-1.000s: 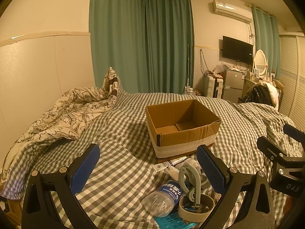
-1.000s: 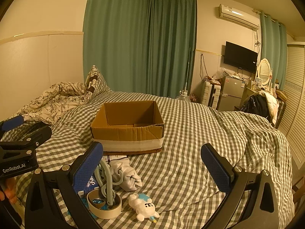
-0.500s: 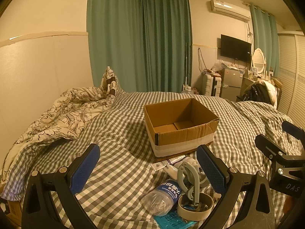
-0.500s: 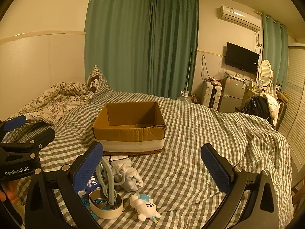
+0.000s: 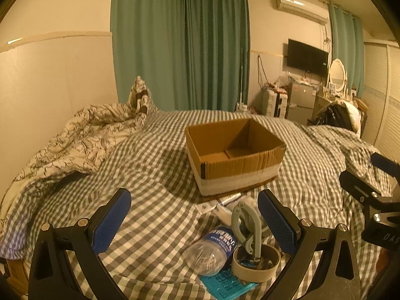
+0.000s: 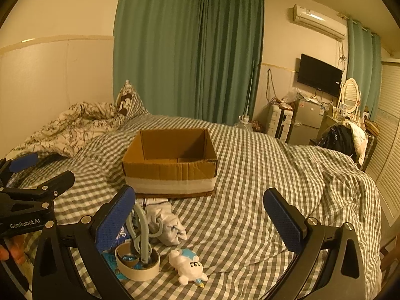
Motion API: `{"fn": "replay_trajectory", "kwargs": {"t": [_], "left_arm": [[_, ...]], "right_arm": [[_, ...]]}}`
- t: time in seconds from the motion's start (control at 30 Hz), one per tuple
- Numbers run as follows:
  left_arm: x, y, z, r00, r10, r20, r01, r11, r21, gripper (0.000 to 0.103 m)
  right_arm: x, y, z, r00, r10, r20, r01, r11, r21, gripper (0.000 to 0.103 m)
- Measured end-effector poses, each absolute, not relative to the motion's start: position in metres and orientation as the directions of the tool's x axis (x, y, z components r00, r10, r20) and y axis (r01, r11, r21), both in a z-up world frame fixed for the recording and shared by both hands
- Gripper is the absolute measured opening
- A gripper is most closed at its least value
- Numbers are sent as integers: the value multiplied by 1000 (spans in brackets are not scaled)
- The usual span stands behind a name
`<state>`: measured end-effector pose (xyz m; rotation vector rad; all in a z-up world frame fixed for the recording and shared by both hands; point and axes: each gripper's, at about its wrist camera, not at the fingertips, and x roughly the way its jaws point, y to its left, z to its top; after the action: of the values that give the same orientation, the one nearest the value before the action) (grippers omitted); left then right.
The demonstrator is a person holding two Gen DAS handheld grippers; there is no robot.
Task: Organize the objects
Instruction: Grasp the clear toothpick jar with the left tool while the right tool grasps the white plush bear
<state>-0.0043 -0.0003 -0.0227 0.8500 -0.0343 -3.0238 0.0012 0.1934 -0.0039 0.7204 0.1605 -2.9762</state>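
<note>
Both grippers, left (image 5: pixel 193 221) and right (image 6: pixel 200 218), are held released and empty above the bed, while the clutter around the tape roll (image 6: pixel 137 265) is seen lying low and left of the right gripper, before the empty cardboard box (image 6: pixel 170 165).

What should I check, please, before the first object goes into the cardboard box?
1. Cardboard box open on top: ok.
2. Box interior free: ok, nothing visible inside.
3. Left gripper open, empty: ok.
4. Right gripper open, empty: ok.
5. Plush toy unobstructed on the bed: ok.
6. Tape roll free to lift: not ok, a grey hook stands inside it.
</note>
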Motion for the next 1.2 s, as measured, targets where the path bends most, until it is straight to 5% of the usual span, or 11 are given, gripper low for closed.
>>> {"fn": "replay_trajectory", "kwargs": {"t": [0.7, 0.8, 0.9, 1.03, 1.2], "left_arm": [[-45, 7, -148, -651, -33, -758, -26, -997, 66, 96], [-47, 9, -154, -650, -1, -760, -54, -997, 47, 95], [-50, 15, -164, -617, 64, -785, -124, -992, 17, 81], [-49, 14, -167, -606, 104, -789, -149, -989, -16, 74], [-44, 11, -161, -605, 133, -785, -154, -987, -49, 71]], "right_arm": [[-50, 209, -137, -629, -68, -774, 192, -979, -70, 102], [-55, 204, -157, -577, -78, -813, 227, -972, -67, 94], [-58, 196, -171, -537, -82, -839, 256, -964, -69, 82], [-56, 188, -179, -511, -89, -855, 291, -954, -74, 55], [-49, 186, -170, -525, -84, -847, 293, -952, -87, 47]]}}
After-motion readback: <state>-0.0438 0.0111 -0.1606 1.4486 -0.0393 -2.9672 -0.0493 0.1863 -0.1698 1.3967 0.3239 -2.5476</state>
